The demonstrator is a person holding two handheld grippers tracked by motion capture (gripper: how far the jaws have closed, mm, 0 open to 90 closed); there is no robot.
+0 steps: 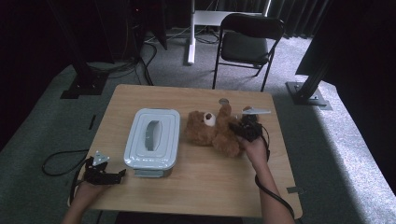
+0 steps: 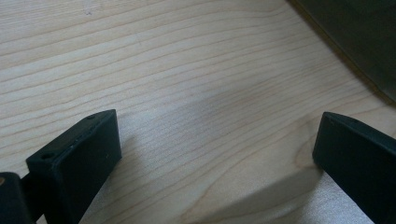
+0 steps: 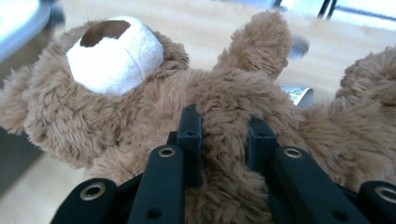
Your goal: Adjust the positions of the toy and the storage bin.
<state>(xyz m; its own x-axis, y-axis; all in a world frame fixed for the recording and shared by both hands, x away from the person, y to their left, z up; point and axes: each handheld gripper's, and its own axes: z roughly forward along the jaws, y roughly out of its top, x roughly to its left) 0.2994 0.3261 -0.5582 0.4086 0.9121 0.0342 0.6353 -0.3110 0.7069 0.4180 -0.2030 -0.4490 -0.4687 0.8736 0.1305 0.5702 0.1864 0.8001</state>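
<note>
Black jaws of the right gripper are pinched into the belly fur of a brown teddy bear, which is lying on its back on the wooden table just beside a grey lidded box. The left gripper is held spread wide over bare wood near the front left corner.
</note>
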